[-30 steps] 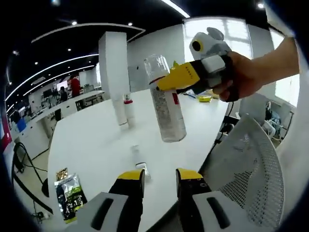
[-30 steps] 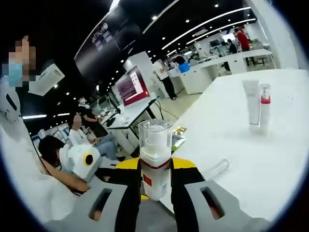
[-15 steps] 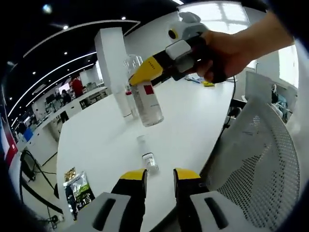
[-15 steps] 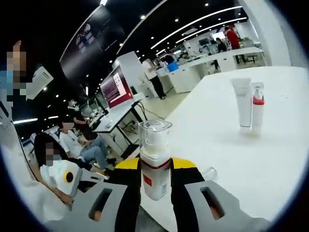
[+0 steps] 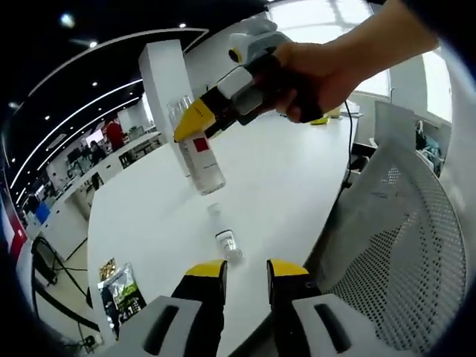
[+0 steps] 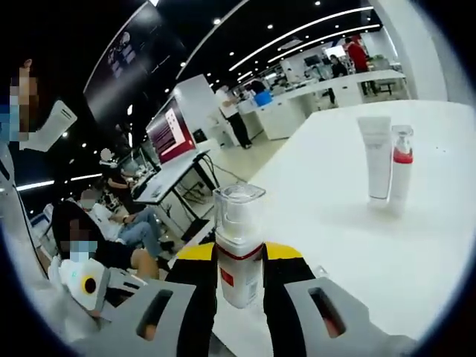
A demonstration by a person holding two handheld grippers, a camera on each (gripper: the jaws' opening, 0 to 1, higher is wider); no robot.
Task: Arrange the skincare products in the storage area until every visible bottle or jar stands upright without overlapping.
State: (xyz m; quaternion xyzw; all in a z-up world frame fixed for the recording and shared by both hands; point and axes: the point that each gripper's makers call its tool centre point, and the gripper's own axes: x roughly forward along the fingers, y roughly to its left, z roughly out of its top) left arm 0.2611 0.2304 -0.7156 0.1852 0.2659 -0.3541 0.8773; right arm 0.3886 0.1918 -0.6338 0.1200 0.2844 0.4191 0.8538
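Observation:
My right gripper (image 6: 239,260) is shut on a clear pump bottle (image 6: 238,223) with a red label, held upright above the white table (image 6: 349,245). From the left gripper view, that right gripper (image 5: 195,121) in a person's hand carries the same bottle (image 5: 202,162) tilted over the table. A small clear bottle (image 5: 222,234) lies on its side just beyond my left gripper (image 5: 245,277), which is open with nothing in it. A white tube (image 6: 374,156) and a red-banded bottle (image 6: 400,165) stand upright side by side, farther back.
A snack packet (image 5: 117,294) lies near the table edge on the left. A mesh office chair (image 5: 394,245) stands close on the right. People sit at desks (image 6: 119,223) beyond the table.
The right gripper has carried the pump bottle left and farther out over the table. The tube and red-banded bottle look slightly nearer. The left gripper stays open.

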